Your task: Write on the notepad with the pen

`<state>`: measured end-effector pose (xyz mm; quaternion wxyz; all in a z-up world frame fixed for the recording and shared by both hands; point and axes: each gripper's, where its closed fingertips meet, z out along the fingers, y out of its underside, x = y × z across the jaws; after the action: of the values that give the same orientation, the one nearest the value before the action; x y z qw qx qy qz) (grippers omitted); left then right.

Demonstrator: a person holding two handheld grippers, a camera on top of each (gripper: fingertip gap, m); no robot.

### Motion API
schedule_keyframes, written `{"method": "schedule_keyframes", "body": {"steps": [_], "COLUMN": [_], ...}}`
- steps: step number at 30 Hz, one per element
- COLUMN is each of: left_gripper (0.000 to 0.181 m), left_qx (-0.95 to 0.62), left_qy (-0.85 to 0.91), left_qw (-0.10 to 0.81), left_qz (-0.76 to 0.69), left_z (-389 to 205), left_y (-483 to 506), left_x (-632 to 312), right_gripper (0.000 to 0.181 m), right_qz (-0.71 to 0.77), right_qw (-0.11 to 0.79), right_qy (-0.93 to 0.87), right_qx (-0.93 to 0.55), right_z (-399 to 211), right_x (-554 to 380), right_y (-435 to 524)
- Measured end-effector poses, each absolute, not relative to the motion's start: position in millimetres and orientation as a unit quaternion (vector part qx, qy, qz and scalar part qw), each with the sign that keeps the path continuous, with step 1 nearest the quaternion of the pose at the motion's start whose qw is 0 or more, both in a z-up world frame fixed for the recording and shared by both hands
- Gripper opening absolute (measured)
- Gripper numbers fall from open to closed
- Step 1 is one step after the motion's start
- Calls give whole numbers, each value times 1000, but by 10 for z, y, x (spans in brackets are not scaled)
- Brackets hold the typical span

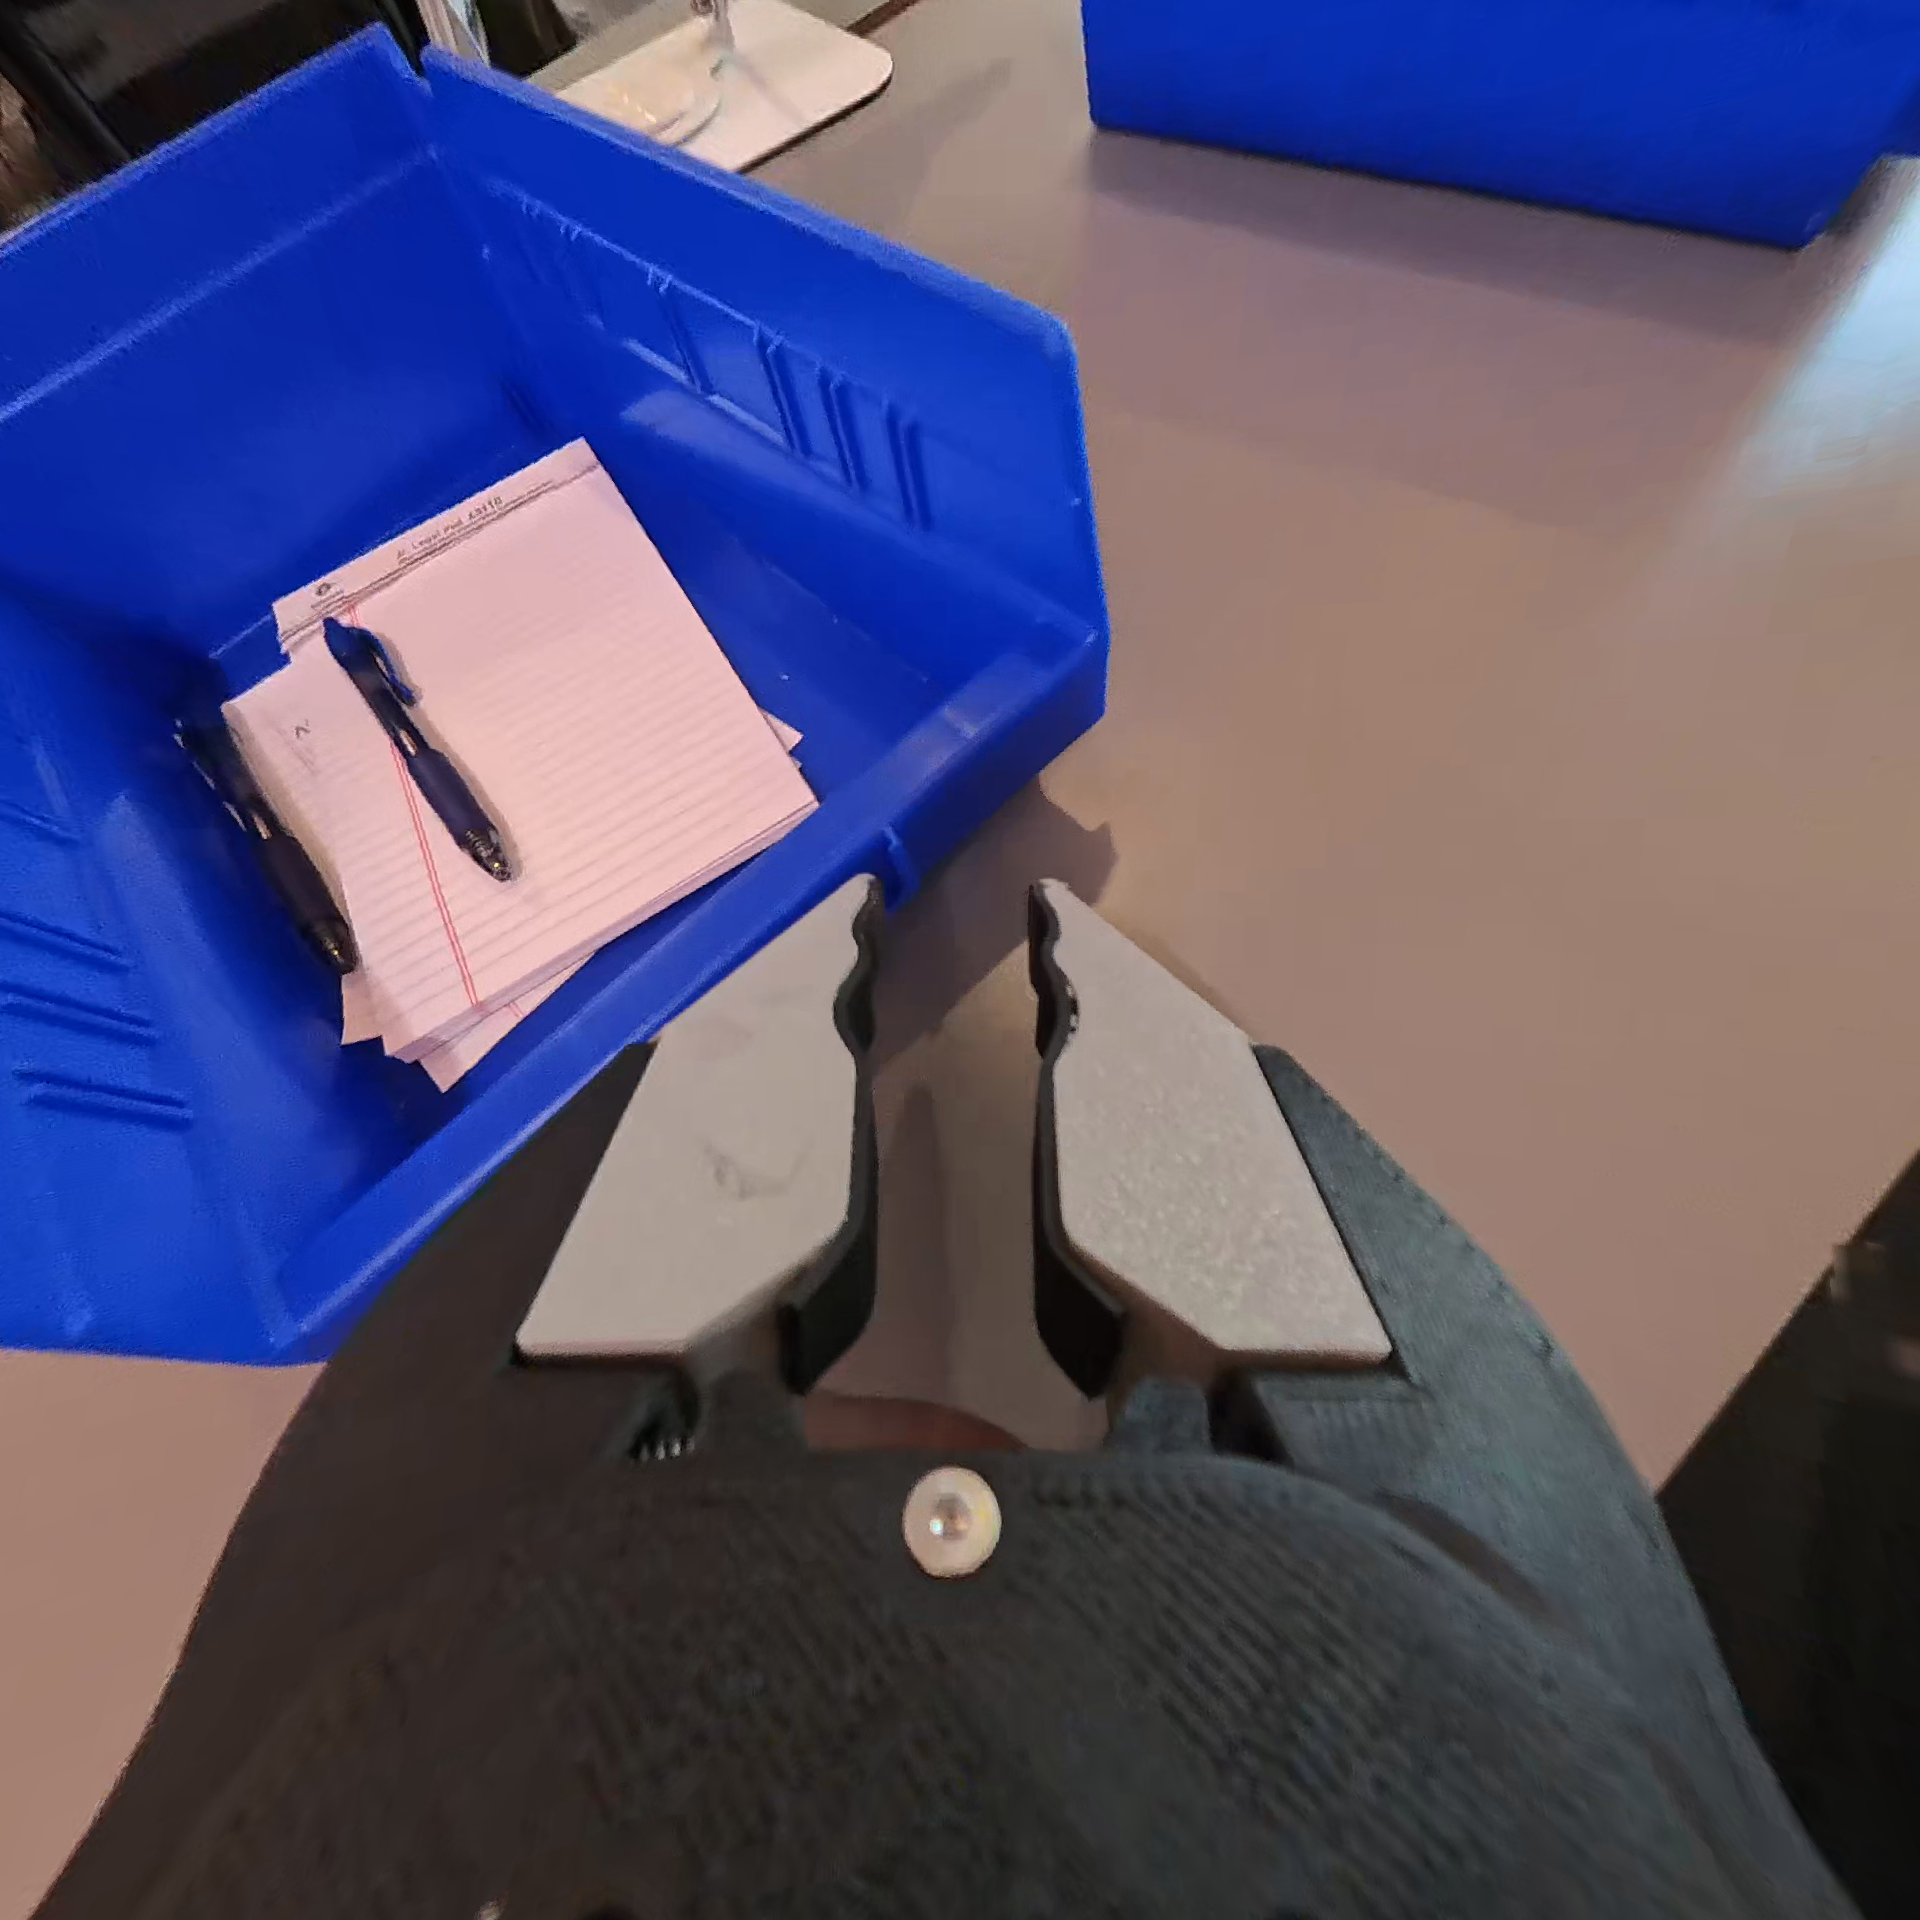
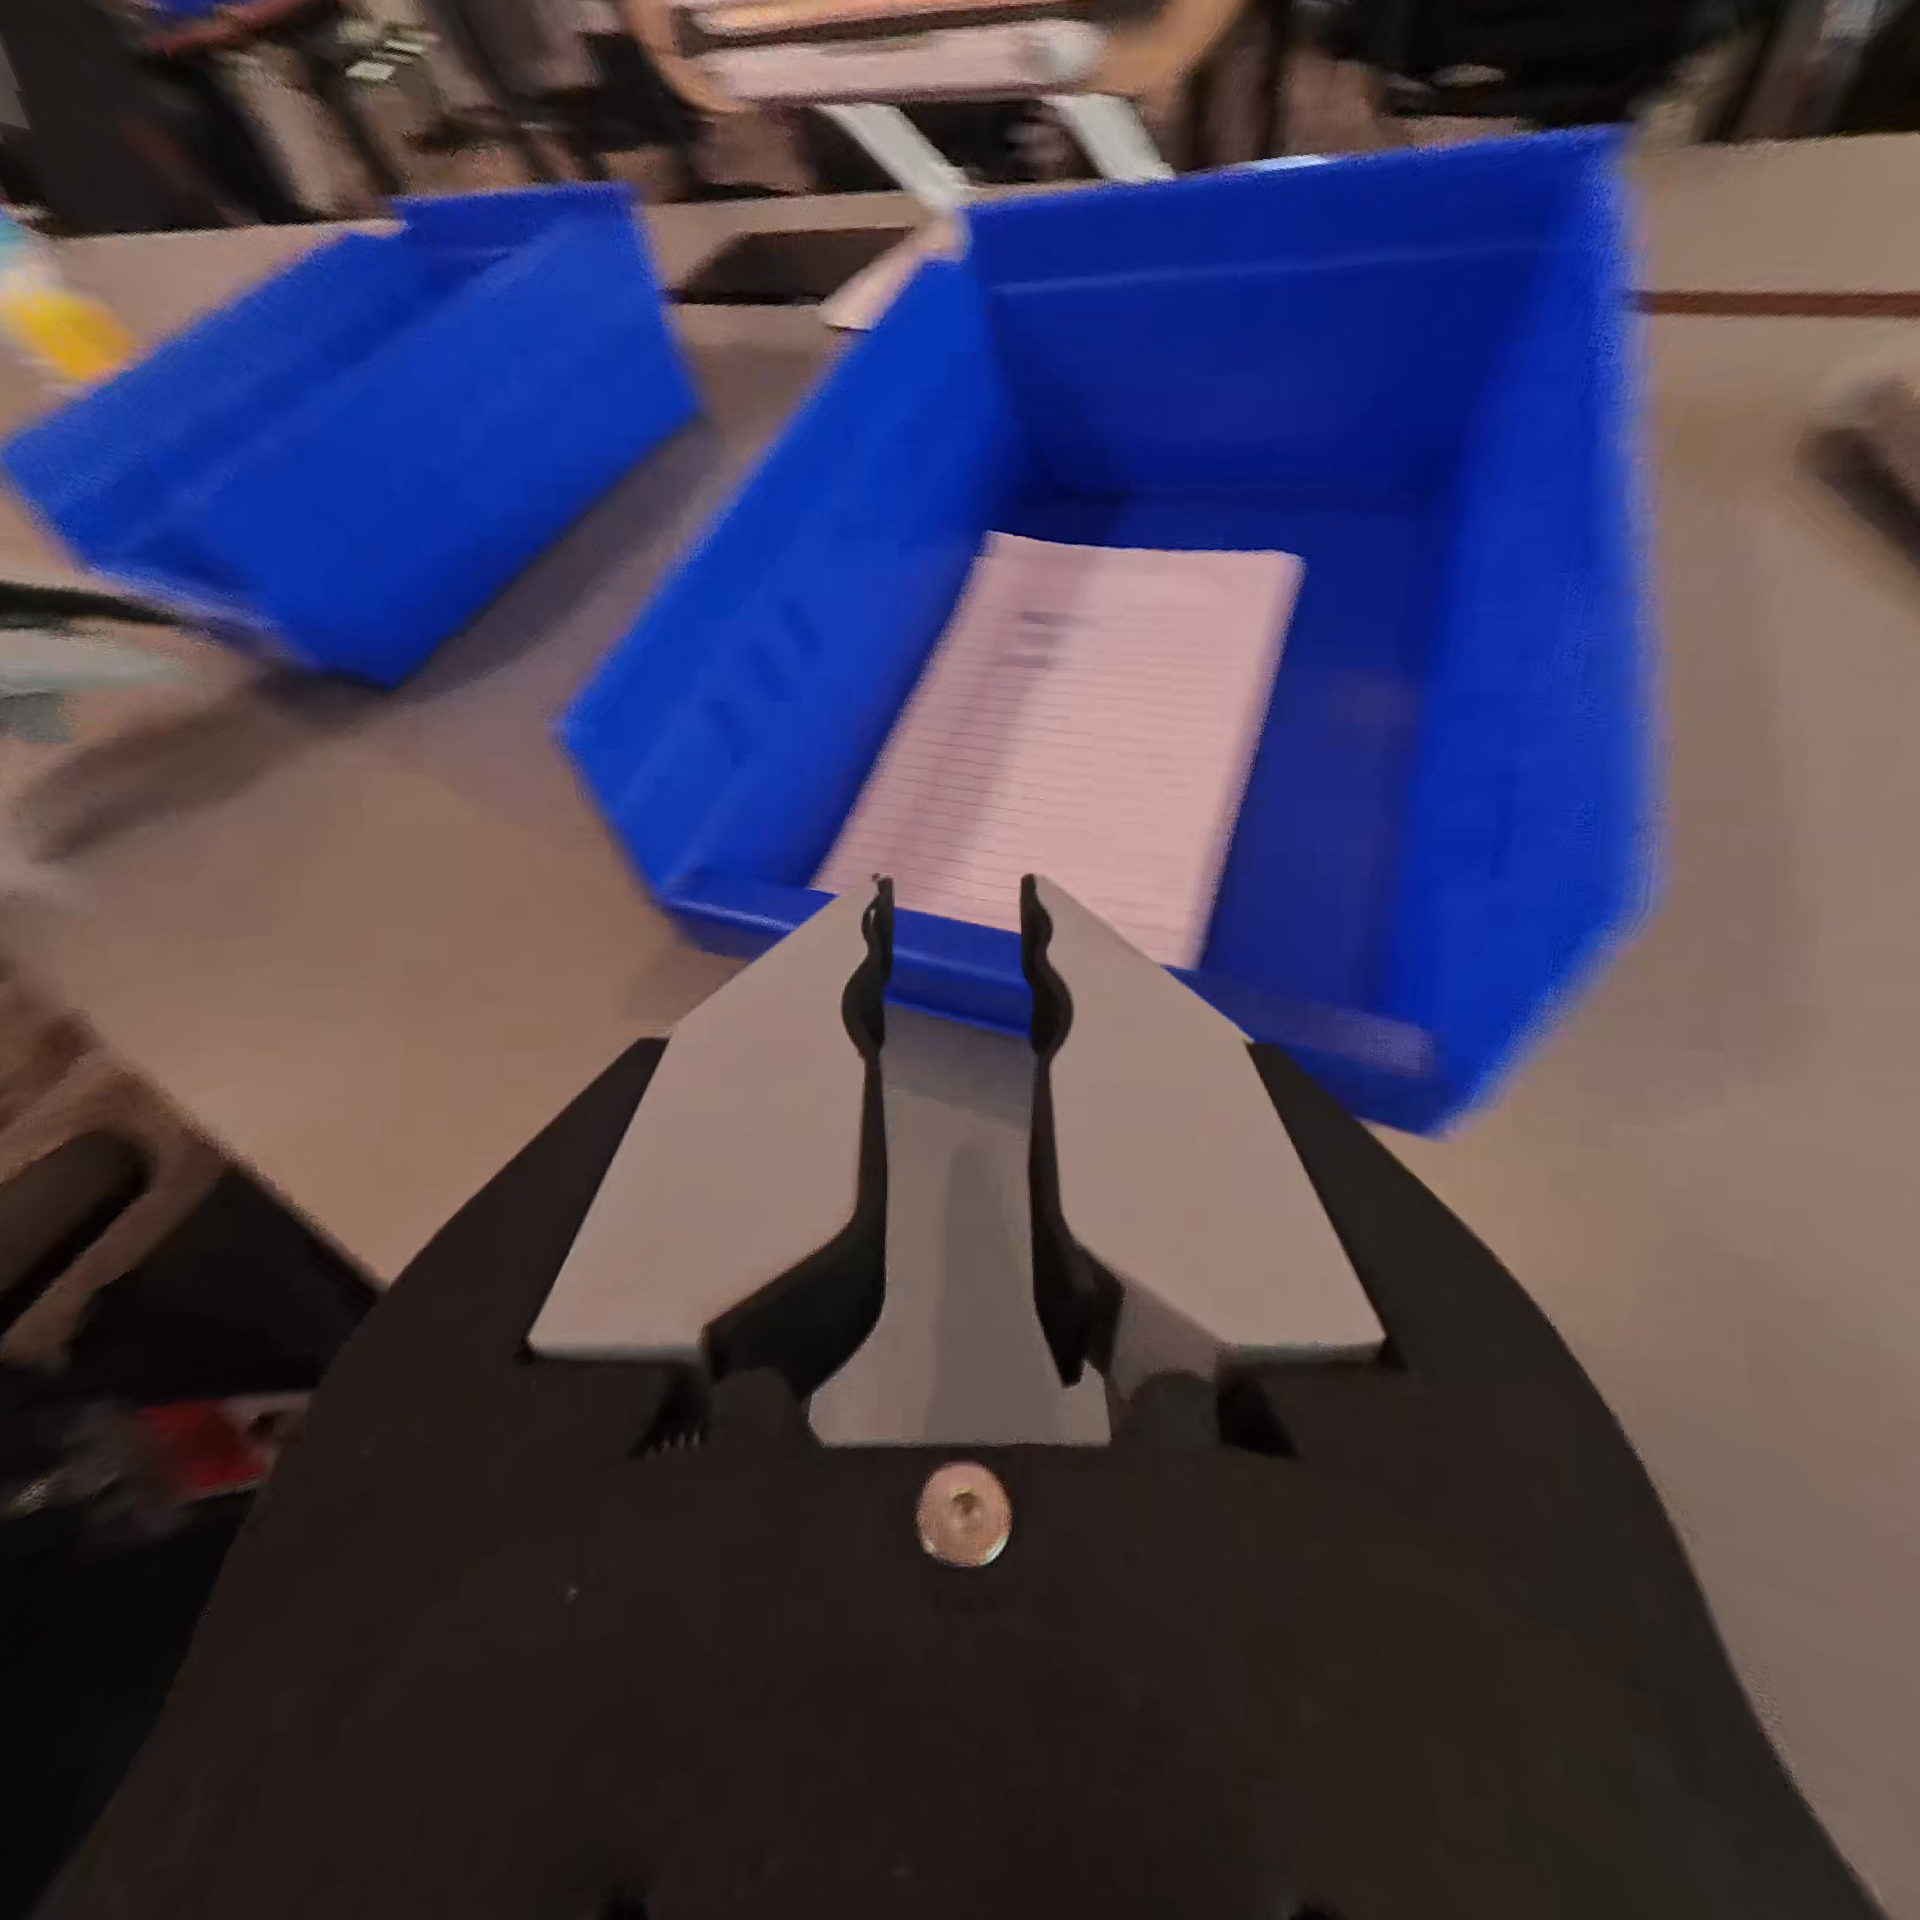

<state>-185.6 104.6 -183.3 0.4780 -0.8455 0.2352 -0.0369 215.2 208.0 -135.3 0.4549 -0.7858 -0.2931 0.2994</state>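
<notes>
- Left gripper [image 1: 951, 899] hovered with jaws apart, holding nothing, just past the near rim of a blue bin [image 1: 966, 717].
- Right gripper [image 2: 951, 894] likewise parted and bare, at a second bin's [image 2: 1455, 623] front lip.
- Grey tabletop [image 1: 1403, 675] carried both bins.
- Pen [image 1: 416, 748] lay atop the notepad [image 1: 582, 727] inside the left bin; another pen [image 1: 270, 842] alongside.
- Room beyond blurred, dim clutter.

A workshop or lab bench, by the look of it — blue plastic storage bins [image 2: 1351, 644] on a plain grey table [image 1: 1455, 727], blurred cluttered equipment behind.
</notes>
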Motion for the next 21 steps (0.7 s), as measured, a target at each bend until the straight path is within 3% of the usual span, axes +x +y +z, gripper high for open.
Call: {"method": "schedule_keyframes", "body": {"steps": [3, 11, 12, 14, 16, 21], "left_gripper": [31, 37, 38, 44, 42, 41], "left_qx": [-848, -825, -823, -827, -855, -871], "left_qy": [239, 256, 261, 283, 297, 290], "left_qw": [472, 504, 504, 485, 424, 395], "left_qz": [-28, -13, -11, 12, 32, 22], "left_z": [-1879, -1695, -1677, -1761, -2016, -2034], "left_y": [1086, 1243, 1276, 1363, 1412, 1362], "left_x": [-1793, -1711, -1704, -1738, -1848, -1903], "right_gripper": [25, 49, 44, 11, 10, 1], "right_qz": [342, 193, 171, 139, 142, 99], "right_qw": [446, 437, 437, 446, 451, 471], "right_qy": [-352, -389, -384, -374, -356, -300], "right_qx": [-749, -787, -795, -801, -806, -824], "right_z": [-1324, -1680, -1716, -1725, -1715, -1726], "right_x": [1629, 1098, 1100, 1114, 1097, 1350], "right_y": [1748, 1875, 1946, 2062, 2124, 2381]}}
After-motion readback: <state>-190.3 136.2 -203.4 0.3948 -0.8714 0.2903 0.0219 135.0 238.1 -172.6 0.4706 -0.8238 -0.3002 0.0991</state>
